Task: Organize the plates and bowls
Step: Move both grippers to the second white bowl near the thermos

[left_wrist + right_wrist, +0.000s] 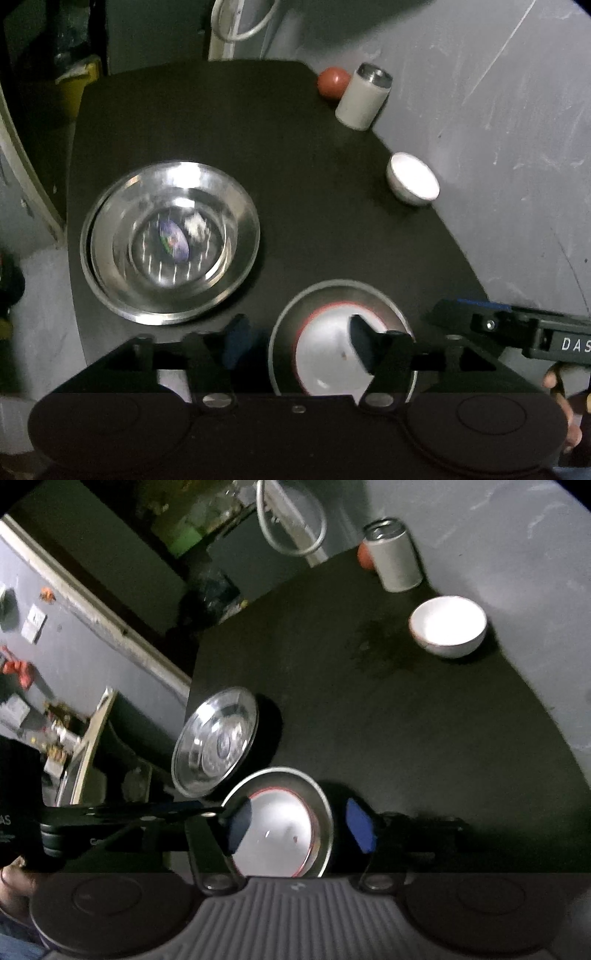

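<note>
A stack of steel plates (pixel 170 240) sits on the left of the black table (pixel 295 166); it also shows in the right wrist view (pixel 214 742). A white bowl with a red rim (pixel 328 347) sits inside a steel plate (pixel 284 332) near the front; both show in the right wrist view, the bowl (pixel 277 830) inside the plate (pixel 325 812). A second white bowl (pixel 413 177) stands at the right edge (pixel 448 624). My left gripper (pixel 299 336) is open, its fingers straddling the bowl's left side. My right gripper (pixel 301 827) is open around the same bowl and plate.
A white cylindrical tin (pixel 364 96) and a red ball (pixel 332 81) stand at the table's far corner; the tin also shows in the right wrist view (pixel 395 554). A grey wall runs along the right. Beyond the table's left edge is a drop to the floor and clutter.
</note>
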Available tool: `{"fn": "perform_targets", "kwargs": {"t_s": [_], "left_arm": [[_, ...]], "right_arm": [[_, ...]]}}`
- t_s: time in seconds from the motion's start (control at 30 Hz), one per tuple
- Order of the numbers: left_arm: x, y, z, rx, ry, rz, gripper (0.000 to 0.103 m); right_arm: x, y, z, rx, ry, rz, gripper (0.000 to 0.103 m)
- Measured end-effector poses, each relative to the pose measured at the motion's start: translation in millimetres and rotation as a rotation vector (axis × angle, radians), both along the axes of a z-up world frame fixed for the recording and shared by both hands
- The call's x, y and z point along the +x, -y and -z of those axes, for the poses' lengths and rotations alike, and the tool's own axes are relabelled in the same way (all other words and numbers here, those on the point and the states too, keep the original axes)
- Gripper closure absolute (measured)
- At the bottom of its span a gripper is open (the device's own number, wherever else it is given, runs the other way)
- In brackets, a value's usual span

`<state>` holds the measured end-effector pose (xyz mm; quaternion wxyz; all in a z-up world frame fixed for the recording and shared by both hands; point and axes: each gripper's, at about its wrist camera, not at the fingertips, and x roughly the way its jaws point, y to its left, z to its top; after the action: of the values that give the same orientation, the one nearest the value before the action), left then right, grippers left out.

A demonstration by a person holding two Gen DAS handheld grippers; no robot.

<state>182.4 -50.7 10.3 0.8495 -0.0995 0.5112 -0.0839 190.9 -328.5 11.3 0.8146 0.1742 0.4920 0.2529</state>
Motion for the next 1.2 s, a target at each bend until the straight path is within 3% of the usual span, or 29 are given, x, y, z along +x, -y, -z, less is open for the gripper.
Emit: {"fn": "perform_targets", "kwargs": {"t_s": [0.03,0.1,0.17,0.3,0.6,0.87,0.97,1.2], "left_arm": [[2,1,-3,0.006,0.015,0.001,0.014],[8,3,-6,0.027,0.029,0.007,0.001],[14,6,-7,0.042,0.036,0.008,0.001],[30,7,-3,0.055,0.017,0.004,0.001],[73,21,4,0.100,-0.001,0.041,0.001],[142,64,15,0.153,0.056,0.168,0.001],[167,86,20,0.176,0.081,0.242,0.001],[211,135,30,0.308,0.189,0.462,0.001]], "right_arm": [[0,4,-1,0.006,0.005,0.015,0.033],[0,9,-1,0.015,0.012,0.040,0.028],[1,14,0,0.022,0.015,0.062,0.015],[3,21,4,0.027,0.022,0.104,0.001],[5,42,20,0.020,0.030,0.293,0.000],[18,65,43,0.015,0.014,0.521,0.000],[24,66,52,0.004,0.009,0.579,0.000],[45,60,56,-0.027,0.071,0.641,0.001]]}}
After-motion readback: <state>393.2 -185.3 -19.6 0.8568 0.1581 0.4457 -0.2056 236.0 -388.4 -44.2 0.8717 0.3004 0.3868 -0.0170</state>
